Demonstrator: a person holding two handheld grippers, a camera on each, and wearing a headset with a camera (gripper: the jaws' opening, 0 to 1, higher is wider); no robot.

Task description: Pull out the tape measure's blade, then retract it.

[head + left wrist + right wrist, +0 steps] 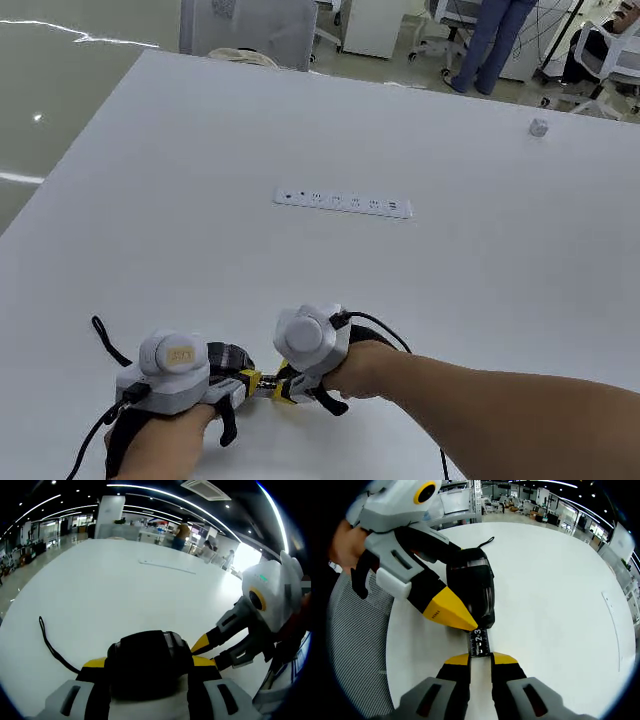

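A black tape measure case (150,662) sits clamped between the yellow-tipped jaws of my left gripper (150,666), low over the white table (300,130). Its black wrist strap (50,642) trails on the table to the left. In the right gripper view the case (472,587) lies just ahead, with a short length of blade (478,644) showing the numbers 2 and 3. My right gripper (480,656) is shut on the end of that blade. In the head view the left gripper (246,381) and right gripper (283,386) nearly meet near the table's front edge.
A white power strip (343,202) lies across the middle of the table. A small grey object (538,127) sits far right. Office chairs (612,55) and a standing person (488,40) are beyond the far edge.
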